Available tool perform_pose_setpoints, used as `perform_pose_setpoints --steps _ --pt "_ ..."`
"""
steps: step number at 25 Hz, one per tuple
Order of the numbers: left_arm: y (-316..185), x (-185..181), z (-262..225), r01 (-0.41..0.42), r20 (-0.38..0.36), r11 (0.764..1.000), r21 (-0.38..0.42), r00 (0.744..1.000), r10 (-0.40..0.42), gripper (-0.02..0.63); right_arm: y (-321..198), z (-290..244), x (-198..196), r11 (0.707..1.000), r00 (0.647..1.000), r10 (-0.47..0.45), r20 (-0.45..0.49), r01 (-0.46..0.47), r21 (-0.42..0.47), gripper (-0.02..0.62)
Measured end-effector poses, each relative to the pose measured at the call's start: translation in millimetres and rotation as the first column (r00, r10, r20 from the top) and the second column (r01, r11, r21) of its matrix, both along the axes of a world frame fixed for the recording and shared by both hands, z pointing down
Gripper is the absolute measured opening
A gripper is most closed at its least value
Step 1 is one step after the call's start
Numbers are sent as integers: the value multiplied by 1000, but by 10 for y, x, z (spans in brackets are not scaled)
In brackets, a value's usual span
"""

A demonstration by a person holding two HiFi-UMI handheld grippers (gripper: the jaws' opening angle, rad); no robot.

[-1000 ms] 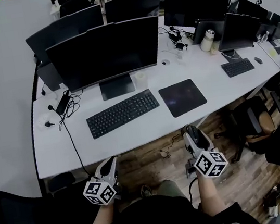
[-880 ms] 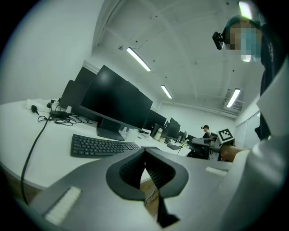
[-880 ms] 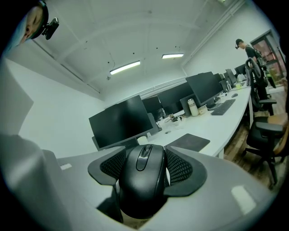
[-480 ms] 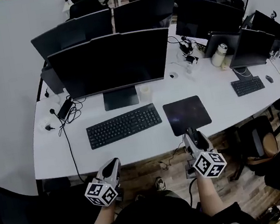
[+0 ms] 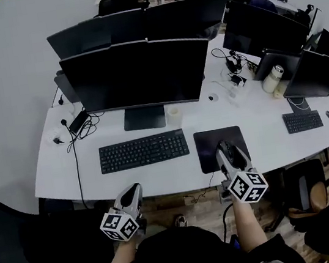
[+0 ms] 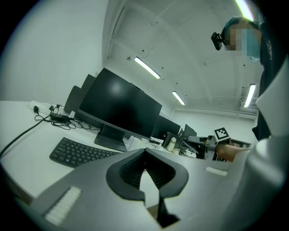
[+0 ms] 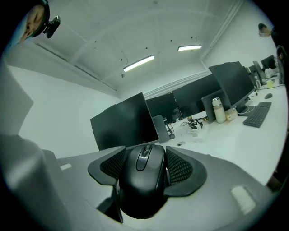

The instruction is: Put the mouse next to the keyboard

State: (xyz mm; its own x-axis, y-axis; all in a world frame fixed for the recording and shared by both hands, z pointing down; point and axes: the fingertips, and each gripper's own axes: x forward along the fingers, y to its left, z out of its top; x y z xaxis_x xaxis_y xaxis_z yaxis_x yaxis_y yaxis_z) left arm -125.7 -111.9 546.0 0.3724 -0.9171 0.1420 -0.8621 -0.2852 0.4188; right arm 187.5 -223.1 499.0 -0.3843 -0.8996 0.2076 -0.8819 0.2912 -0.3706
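Note:
A black mouse [image 7: 144, 180] sits between the jaws of my right gripper [image 7: 145, 155], which is shut on it. In the head view this gripper [image 5: 226, 149] hovers over the front part of a dark mouse pad [image 5: 208, 152], with the mouse [image 5: 230, 152] at its tip. The black keyboard [image 5: 143, 151] lies on the white desk [image 5: 66, 174] left of the pad, in front of the monitor; the left gripper view shows the keyboard [image 6: 79, 152] too. My left gripper [image 5: 132, 195] hangs below the desk's front edge, shut and holding nothing [image 6: 144, 155].
A large monitor [image 5: 137, 76] on a stand [image 5: 144, 117] is behind the keyboard. A cable [image 5: 76, 166] runs down the desk's left side. A black chair [image 5: 8, 239] stands at lower left. Another keyboard [image 5: 303, 121] and a bottle [image 5: 272, 78] are to the right.
My right gripper with the mouse has come forward from over the floor to above the mouse pad. The desk now appears closer. The left gripper has stayed low near my body.

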Motion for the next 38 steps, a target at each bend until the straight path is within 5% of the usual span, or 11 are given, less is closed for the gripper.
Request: perform_pose_setpoints --steps 10,28,38 --pt "-9 -27 105 76 9 996 -35 997 -76 2 -477 313 -71 997 997 -56 -51 54 -50 281" --pt "-977 -312 157 -71 48 995 -69 996 74 2 -1034 1239 -322 977 986 -22 -166 -14 -214 279" --pt "-1260 -368 324 -95 46 989 -114 994 101 2 -1311 1747 -445 964 933 -116 -341 24 -263 280"
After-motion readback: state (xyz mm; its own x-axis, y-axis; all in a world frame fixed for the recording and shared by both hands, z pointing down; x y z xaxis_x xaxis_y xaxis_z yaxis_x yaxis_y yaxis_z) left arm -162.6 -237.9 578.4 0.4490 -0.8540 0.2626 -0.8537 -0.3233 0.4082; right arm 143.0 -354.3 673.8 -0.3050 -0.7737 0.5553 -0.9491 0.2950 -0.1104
